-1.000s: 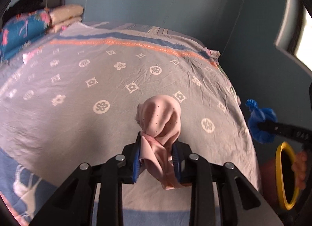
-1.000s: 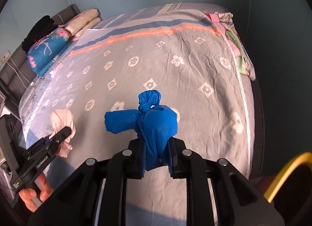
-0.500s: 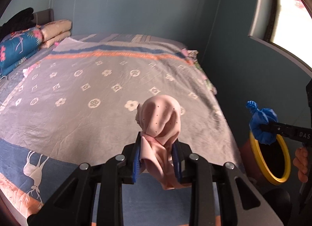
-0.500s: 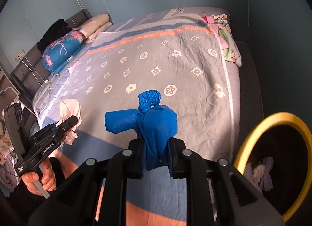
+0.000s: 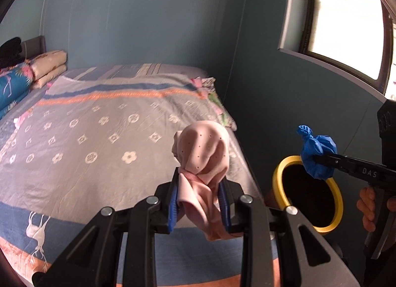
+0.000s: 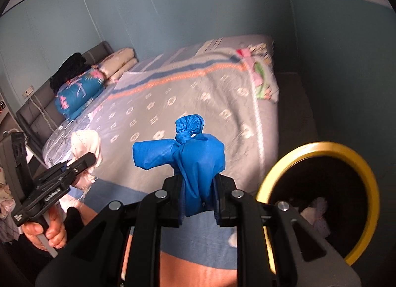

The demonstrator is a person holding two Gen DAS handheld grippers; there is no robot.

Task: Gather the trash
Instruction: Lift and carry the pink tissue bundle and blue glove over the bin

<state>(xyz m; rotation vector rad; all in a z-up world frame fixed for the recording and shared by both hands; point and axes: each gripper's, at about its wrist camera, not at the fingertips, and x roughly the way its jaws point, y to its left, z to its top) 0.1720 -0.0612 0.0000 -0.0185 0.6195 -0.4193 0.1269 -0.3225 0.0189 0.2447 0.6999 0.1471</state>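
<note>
Both hand-held grippers are loaded and heading for the bin!

The left gripper (image 5: 199,203) is clamped on a pale pink, dotted, knotted cloth bundle (image 5: 201,153), held clear above the wide bed with its grey patterned cover (image 5: 81,138) so nothing drags. The right gripper (image 6: 199,198) is pinching a knotted blue plastic bag (image 6: 195,155) by its lower folds, knot up, so it can't slip. Beside the bed stands the dark round bin with the yellow rim (image 6: 321,144); the blue bag looks closest, likely first in. Light scraps already lie inside.
</note>
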